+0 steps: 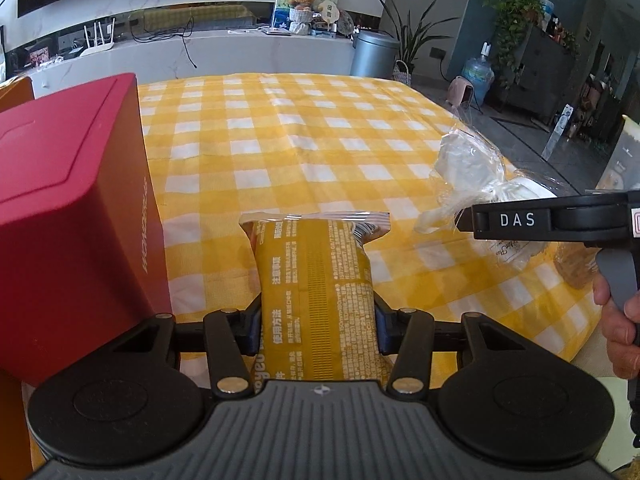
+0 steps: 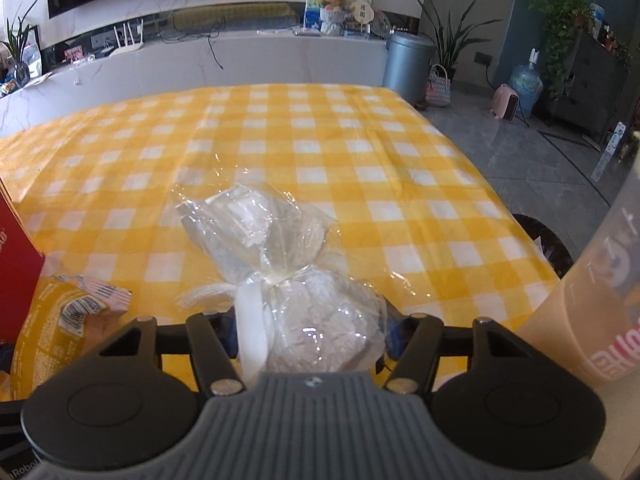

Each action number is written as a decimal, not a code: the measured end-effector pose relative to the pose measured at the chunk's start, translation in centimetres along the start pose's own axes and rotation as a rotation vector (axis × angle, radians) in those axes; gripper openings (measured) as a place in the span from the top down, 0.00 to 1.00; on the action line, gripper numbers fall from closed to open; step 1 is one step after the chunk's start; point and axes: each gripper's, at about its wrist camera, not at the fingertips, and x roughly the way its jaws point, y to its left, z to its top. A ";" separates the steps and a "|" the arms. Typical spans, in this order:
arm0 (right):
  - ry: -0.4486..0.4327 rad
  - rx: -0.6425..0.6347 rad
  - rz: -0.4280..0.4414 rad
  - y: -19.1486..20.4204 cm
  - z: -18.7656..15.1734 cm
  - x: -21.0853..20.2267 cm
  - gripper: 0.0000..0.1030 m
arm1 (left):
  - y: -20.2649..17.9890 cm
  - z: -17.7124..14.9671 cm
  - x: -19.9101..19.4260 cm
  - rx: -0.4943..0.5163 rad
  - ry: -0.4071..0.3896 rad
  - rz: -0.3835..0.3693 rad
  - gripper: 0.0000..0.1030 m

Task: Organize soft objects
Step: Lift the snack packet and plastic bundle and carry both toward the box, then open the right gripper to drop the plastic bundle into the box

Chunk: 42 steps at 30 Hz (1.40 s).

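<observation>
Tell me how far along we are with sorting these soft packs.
Nothing looks put away yet. In hand: the left gripper is shut on the yellow packet, and the right gripper is shut on the clear tied bag; both are over the checked tablecloth. The red box stands beside the packet. Left: placing both items; where they should go isn't visible here.

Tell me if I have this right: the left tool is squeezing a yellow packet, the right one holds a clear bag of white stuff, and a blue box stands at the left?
Nearly. The box is red, not blue, as the left wrist view shows. The rest holds: the left gripper is closed on the yellow packet, and the right gripper holds the clear bag of white stuff.
</observation>
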 end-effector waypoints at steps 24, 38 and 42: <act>-0.325 0.161 0.110 0.7 2.8 -13.4 0.42 | -1.0 4.1 -9.9 -0.091 -0.179 -0.049 0.46; -0.416 0.215 0.302 10.4 3.9 -21.5 0.41 | 8.9 5.0 -21.7 -0.164 -0.381 0.063 0.46; -0.406 0.141 0.354 15.3 4.1 -22.3 0.41 | 12.8 4.6 -24.0 -0.214 -0.431 0.121 0.46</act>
